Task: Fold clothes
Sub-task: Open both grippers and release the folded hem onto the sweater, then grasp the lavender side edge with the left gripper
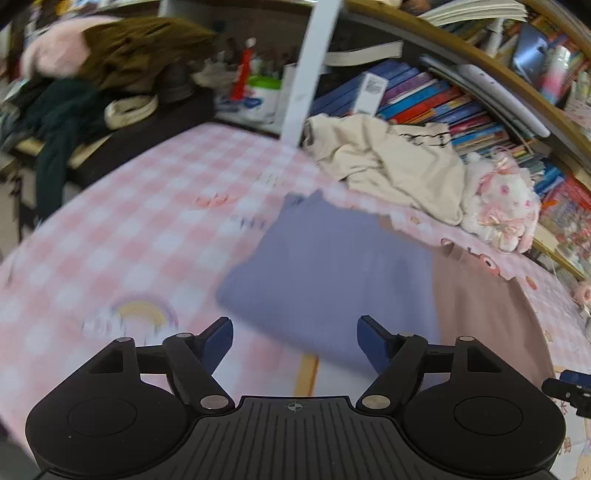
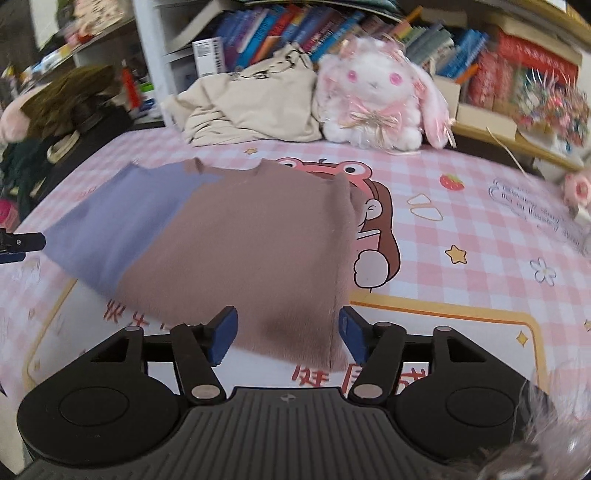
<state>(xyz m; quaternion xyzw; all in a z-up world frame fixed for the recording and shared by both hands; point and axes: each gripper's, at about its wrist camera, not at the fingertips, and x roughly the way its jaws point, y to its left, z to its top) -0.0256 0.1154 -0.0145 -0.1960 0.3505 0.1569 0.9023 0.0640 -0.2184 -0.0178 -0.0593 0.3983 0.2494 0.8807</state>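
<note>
The two-color sweater (image 2: 229, 236), purple on one side and brown on the other, lies flat on the pink checked desk (image 2: 461, 206). It looks soft, fuzzy and light, so it will bend and flop when lifted. Good spots to pinch are the near bottom corners.

The left tongs (image 1: 294, 341) and the right tongs (image 2: 288, 332) are both spread wide, holding nothing.

A crumpled cream shirt (image 2: 251, 107) sits behind, beside a bunny plush (image 2: 373, 103). I see no basket or box for clothes.

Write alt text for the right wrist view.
An open hand-held gripper hovers over a flat brown and lavender garment on a pink checked cartoon bedsheet. Behind sit a crumpled cream garment, a white plush bunny and bookshelves.
</note>
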